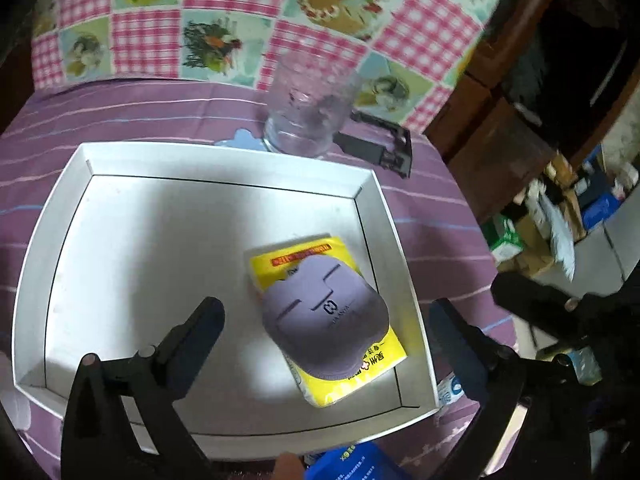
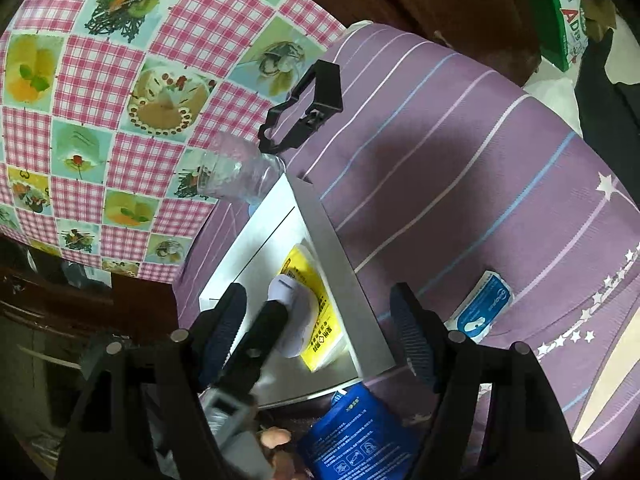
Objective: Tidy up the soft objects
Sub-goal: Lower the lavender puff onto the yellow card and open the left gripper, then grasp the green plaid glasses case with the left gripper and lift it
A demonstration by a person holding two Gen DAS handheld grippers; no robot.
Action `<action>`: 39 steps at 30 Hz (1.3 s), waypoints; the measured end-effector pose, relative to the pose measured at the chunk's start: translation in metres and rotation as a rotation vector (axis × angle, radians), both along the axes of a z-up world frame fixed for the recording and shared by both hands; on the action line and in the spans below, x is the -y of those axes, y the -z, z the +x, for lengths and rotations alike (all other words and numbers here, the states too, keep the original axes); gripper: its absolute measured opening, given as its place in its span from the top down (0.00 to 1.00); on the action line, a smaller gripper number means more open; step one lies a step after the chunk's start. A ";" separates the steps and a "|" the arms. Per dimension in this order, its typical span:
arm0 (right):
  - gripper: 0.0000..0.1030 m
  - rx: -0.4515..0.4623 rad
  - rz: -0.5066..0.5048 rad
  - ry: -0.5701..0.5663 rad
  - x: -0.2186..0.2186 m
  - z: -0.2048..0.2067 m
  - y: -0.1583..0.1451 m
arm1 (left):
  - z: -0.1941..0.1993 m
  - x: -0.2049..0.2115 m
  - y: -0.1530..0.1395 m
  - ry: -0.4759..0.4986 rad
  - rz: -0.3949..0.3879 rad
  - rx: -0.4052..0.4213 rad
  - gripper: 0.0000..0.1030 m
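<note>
A yellow tissue pack (image 1: 376,364) lies in the right part of a white tray (image 1: 224,160), with a flat purple pad (image 1: 326,318) on top of it. My left gripper (image 1: 328,324) is open and empty, its fingers to either side of the pad and above it. In the right wrist view the tray (image 2: 340,280), the tissue pack (image 2: 316,340) and the pad (image 2: 298,320) show low in the middle. My right gripper (image 2: 320,332) is open and empty above the tray's near corner. A blue packet (image 2: 352,440) lies by the tray's front edge.
A clear glass (image 1: 308,112) stands just behind the tray, with a black clip-like frame (image 1: 384,144) beside it. A small blue and white sachet (image 2: 480,308) lies on the purple striped cloth right of the tray. A pink checked cloth (image 1: 240,16) covers the far side.
</note>
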State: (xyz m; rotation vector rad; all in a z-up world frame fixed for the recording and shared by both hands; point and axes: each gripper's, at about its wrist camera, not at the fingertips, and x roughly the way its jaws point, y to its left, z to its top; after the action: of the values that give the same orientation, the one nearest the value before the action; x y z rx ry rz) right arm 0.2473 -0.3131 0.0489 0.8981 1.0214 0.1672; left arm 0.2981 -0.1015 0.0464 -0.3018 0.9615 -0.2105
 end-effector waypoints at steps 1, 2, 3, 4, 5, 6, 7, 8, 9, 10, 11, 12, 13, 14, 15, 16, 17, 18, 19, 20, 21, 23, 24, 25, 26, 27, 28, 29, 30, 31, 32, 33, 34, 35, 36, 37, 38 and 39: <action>0.27 0.001 -0.006 -0.001 -0.001 0.000 -0.001 | -0.001 -0.004 -0.003 -0.004 -0.008 0.000 0.00; 0.27 0.002 -0.014 -0.004 -0.002 0.000 -0.002 | -0.002 -0.006 -0.006 -0.007 -0.008 0.005 0.00; 0.27 0.002 -0.025 -0.007 -0.003 -0.001 -0.004 | -0.004 -0.008 -0.009 -0.012 -0.001 0.010 0.00; 0.27 0.000 -0.038 -0.008 -0.004 -0.001 -0.006 | -0.006 -0.010 -0.013 -0.019 0.009 0.016 0.00; 0.27 -0.003 -0.047 -0.008 -0.004 -0.001 -0.008 | -0.009 -0.014 -0.018 -0.029 0.013 0.020 0.00; 0.27 -0.006 -0.055 -0.009 -0.005 -0.002 -0.010 | -0.012 -0.017 -0.021 -0.039 0.013 0.018 0.00; 0.27 -0.009 -0.062 -0.012 -0.004 -0.003 -0.010 | -0.016 -0.022 -0.023 -0.050 0.012 0.010 0.02; 0.27 -0.014 -0.074 -0.014 -0.004 -0.004 -0.013 | -0.021 -0.028 -0.027 -0.065 0.013 -0.005 0.03; 0.27 -0.020 -0.092 -0.017 -0.005 -0.005 -0.016 | -0.025 -0.033 -0.030 -0.076 0.018 -0.017 0.07; 0.27 -0.023 -0.111 -0.023 -0.007 -0.006 -0.018 | -0.030 -0.038 -0.034 -0.081 0.025 -0.022 0.15; 0.27 -0.023 -0.132 -0.035 -0.010 -0.007 -0.022 | -0.036 -0.044 -0.039 -0.083 0.035 -0.021 0.20; 0.27 -0.017 -0.155 -0.055 -0.015 -0.008 -0.027 | -0.042 -0.048 -0.043 -0.085 0.047 -0.021 0.28; 0.27 -0.007 -0.169 -0.076 -0.019 -0.010 -0.032 | -0.050 -0.053 -0.048 -0.087 0.062 -0.022 0.33; 0.27 0.008 -0.179 -0.104 -0.026 -0.012 -0.038 | -0.055 -0.057 -0.051 -0.080 0.065 -0.025 0.34; 0.27 0.019 -0.185 -0.125 -0.031 -0.014 -0.043 | -0.061 -0.061 -0.054 -0.067 0.055 -0.025 0.39; 0.27 0.032 -0.192 -0.144 -0.036 -0.016 -0.049 | -0.067 -0.066 -0.057 -0.055 0.038 -0.022 0.47; 0.27 0.044 -0.203 -0.159 -0.041 -0.018 -0.053 | -0.075 -0.072 -0.060 -0.051 0.026 -0.020 0.50; 0.27 0.062 -0.229 -0.179 -0.048 -0.023 -0.061 | -0.081 -0.077 -0.061 -0.058 0.028 -0.022 0.50; 0.27 0.068 -0.247 -0.190 -0.052 -0.026 -0.065 | -0.087 -0.082 -0.063 -0.068 0.037 -0.029 0.50; 0.27 0.072 -0.270 -0.209 -0.059 -0.031 -0.071 | -0.093 -0.087 -0.064 -0.072 0.052 -0.041 0.50; 0.27 0.074 -0.279 -0.220 -0.063 -0.034 -0.074 | -0.098 -0.091 -0.065 -0.064 0.068 -0.049 0.50; 0.27 0.080 -0.285 -0.253 -0.072 -0.040 -0.080 | -0.107 -0.096 -0.069 -0.038 0.088 -0.046 0.50; 0.27 0.080 -0.282 -0.274 -0.077 -0.043 -0.081 | -0.110 -0.099 -0.070 -0.035 0.087 -0.047 0.50; 0.27 0.079 -0.274 -0.291 -0.081 -0.046 -0.081 | -0.112 -0.103 -0.072 -0.038 0.082 -0.051 0.50; 0.27 0.077 -0.262 -0.305 -0.085 -0.048 -0.080 | -0.115 -0.107 -0.075 -0.043 0.074 -0.052 0.50; 0.27 0.075 -0.246 -0.317 -0.088 -0.051 -0.079 | -0.116 -0.110 -0.077 -0.047 0.070 -0.049 0.50; 0.27 0.071 -0.229 -0.325 -0.091 -0.053 -0.078 | -0.118 -0.112 -0.078 -0.055 0.075 -0.046 0.50; 0.27 0.065 -0.208 -0.328 -0.093 -0.055 -0.076 | -0.117 -0.114 -0.078 -0.067 0.090 -0.049 0.50; 0.27 0.058 -0.194 -0.325 -0.095 -0.057 -0.074 | -0.115 -0.115 -0.077 -0.075 0.106 -0.057 0.50; 0.27 0.049 -0.185 -0.324 -0.097 -0.059 -0.072 | -0.114 -0.116 -0.075 -0.077 0.115 -0.069 0.50; 0.27 0.037 -0.173 -0.326 -0.100 -0.060 -0.069 | -0.111 -0.118 -0.070 -0.077 0.114 -0.093 0.50; 0.27 0.026 -0.157 -0.326 -0.101 -0.059 -0.066 | -0.109 -0.119 -0.066 -0.074 0.107 -0.116 0.50; 0.27 0.013 -0.137 -0.327 -0.102 -0.059 -0.062 | -0.106 -0.120 -0.061 -0.067 0.097 -0.146 0.50; 0.27 -0.009 -0.113 -0.330 -0.104 -0.059 -0.055 | -0.104 -0.120 -0.058 -0.062 0.093 -0.159 0.50; 0.27 -0.032 -0.094 -0.331 -0.106 -0.058 -0.050 | -0.103 -0.119 -0.055 -0.056 0.097 -0.169 0.50; 0.29 -0.045 -0.083 -0.329 -0.107 -0.058 -0.046 | -0.103 -0.117 -0.054 -0.053 0.103 -0.172 0.50; 0.30 -0.064 -0.071 -0.324 -0.108 -0.056 -0.041 | -0.102 -0.115 -0.052 -0.048 0.111 -0.174 0.50; 0.31 -0.088 -0.063 -0.319 -0.110 -0.054 -0.034 | -0.102 -0.113 -0.051 -0.041 0.115 -0.176 0.50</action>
State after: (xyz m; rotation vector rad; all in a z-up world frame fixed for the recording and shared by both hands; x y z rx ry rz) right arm 0.1934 -0.2031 0.0829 0.6855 1.2424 0.3638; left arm 0.1959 0.0115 0.0971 -0.2373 1.1362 -0.0912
